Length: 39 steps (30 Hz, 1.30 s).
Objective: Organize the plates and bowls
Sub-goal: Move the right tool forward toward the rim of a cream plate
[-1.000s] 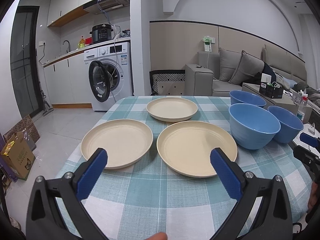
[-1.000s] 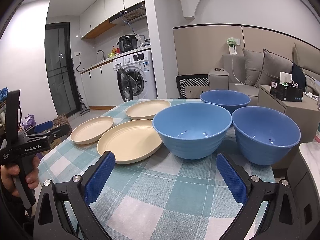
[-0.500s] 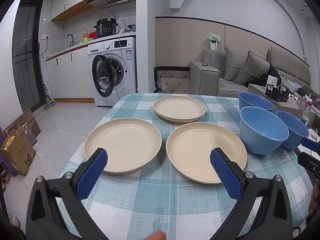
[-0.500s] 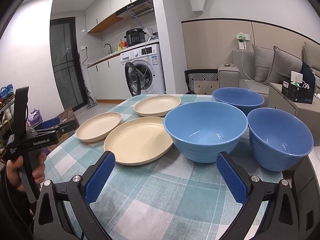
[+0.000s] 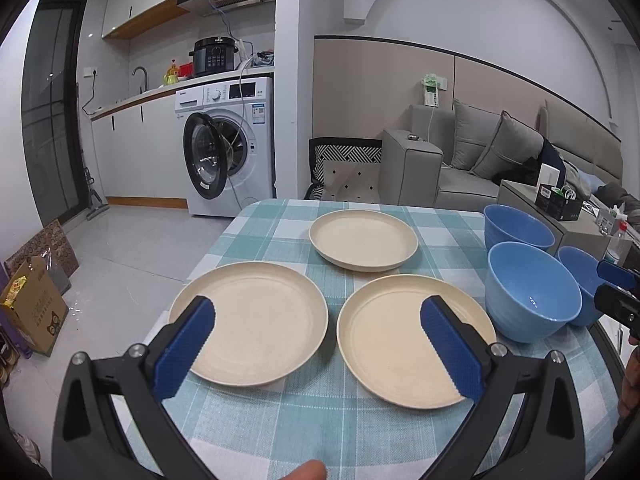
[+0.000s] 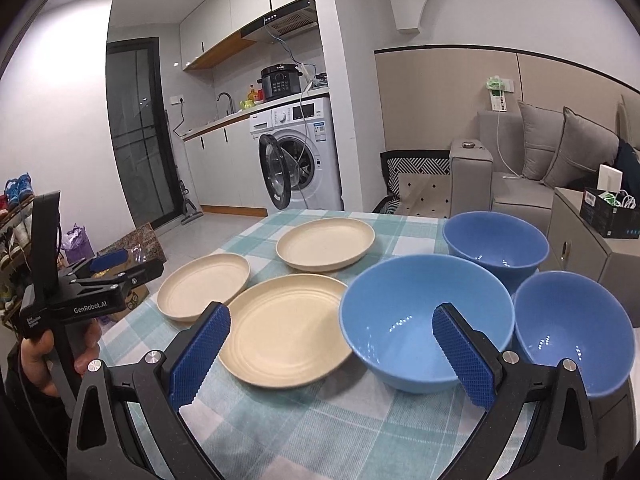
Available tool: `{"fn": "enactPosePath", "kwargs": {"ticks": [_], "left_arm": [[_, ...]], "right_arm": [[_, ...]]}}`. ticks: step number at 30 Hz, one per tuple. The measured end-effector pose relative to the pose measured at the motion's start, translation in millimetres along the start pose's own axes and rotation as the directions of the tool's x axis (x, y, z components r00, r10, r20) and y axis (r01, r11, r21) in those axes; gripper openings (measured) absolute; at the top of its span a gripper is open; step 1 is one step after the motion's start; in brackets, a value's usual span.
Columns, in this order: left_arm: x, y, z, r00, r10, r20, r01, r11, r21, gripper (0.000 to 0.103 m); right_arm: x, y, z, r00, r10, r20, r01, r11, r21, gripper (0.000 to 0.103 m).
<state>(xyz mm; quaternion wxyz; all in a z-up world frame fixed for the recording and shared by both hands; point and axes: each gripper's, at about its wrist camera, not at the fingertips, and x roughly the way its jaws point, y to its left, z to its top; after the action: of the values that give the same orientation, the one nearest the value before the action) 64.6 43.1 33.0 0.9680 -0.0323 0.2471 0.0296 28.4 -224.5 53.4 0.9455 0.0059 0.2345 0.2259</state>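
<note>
Now I hold my left tool (image 5: 316,340) and my right tool (image 6: 332,348) both spread wide, gripping nothing, above the checked teal counter (image 5: 320,420). Three round cream plates (image 5: 252,320) lie apart toward eleven o'clock; three deep blue bowls (image 6: 424,328) cluster toward one o'clock.

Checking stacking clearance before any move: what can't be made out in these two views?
- Near table edge: both views, hidden behind the hand-held gripper frames.
- Rightmost blue bowl: left wrist view, partly behind the middle bowl and right hand-held gripper.
- Washing machine label text: too small.
</note>
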Motion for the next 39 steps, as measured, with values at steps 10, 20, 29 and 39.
{"fn": "enactPosePath", "kwargs": {"ticks": [10,20,29,39], "left_arm": [[17,11,32,1.0,0.024,0.001,-0.024,1.0,-0.007,0.103],[25,8,61,1.0,0.023,0.018,-0.023,1.0,0.014,0.103],[50,1,84,1.0,0.002,-0.002,-0.002,1.0,0.016,0.103],[86,2,106,1.0,-0.008,-0.029,0.009,1.0,0.024,0.103]], "right_arm": [[16,-2,44,0.999,0.03,0.012,-0.03,1.0,0.008,0.103],[28,-8,87,0.999,0.022,0.039,-0.022,1.0,-0.006,0.103],[61,-22,106,1.0,0.001,-0.023,-0.001,1.0,-0.006,0.103],[109,-33,123,0.997,-0.004,-0.08,0.004,1.0,0.007,0.103]]}}
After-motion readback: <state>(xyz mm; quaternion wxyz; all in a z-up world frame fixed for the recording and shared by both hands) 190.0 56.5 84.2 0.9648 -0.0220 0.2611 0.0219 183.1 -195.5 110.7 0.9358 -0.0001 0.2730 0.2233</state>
